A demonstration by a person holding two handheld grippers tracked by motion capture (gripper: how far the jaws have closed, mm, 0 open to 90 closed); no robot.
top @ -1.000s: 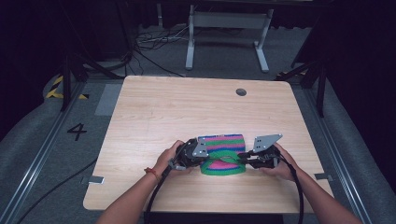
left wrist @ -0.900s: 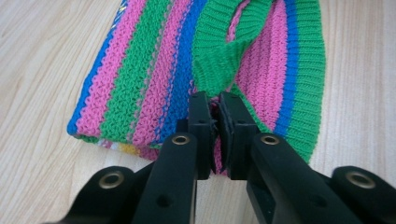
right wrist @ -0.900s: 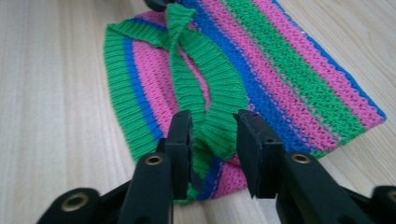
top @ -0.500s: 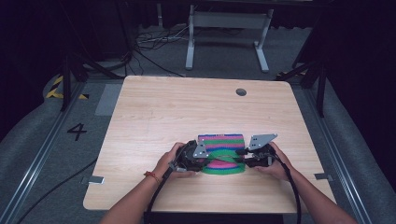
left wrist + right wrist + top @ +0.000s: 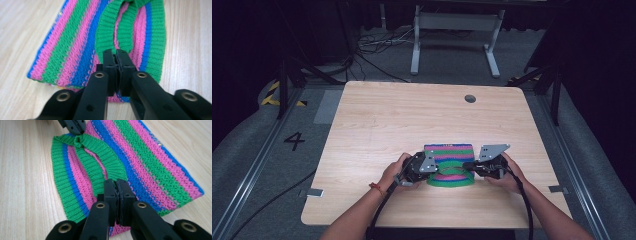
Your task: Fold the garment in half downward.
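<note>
A striped knitted hat (image 5: 451, 152) in green, pink and blue wool lies flat on the light wooden table (image 5: 382, 120), near the front edge where the person sits. Its open end, a ribbed green band (image 5: 451, 181), faces the person and stands up a little in a loop.

The person's two bare forearms come in from the bottom of the high view. They spread apart a bit, then bend in toward the hat from both sides. The left hand (image 5: 396, 171) sits low on the table and wraps around the left gripper (image 5: 432, 172), which points across toward the middle. A thin red band (image 5: 376, 188) is on that wrist. The right hand (image 5: 507, 172) does the same from the other side with the right gripper (image 5: 468, 166). A grey three-cornered plate (image 5: 493, 150) sits on top of it.

In the left gripper view, the left gripper (image 5: 115, 53) has its two black jaws pressed tight together. They pinch the green ribbed band (image 5: 106, 37) of the hat (image 5: 75, 47) at one side of the opening. These jaws have just been closing, with the knit between them.

In the right gripper view, the right gripper (image 5: 115, 182) has its jaws squeezed together as well. They nip the green band (image 5: 105, 157) at the near side of the opening. These jaws have just been closing too, with the band between them. Far off at the top of that view, the tip of the left gripper (image 5: 75, 127) bites the band and bunches it up.
</note>
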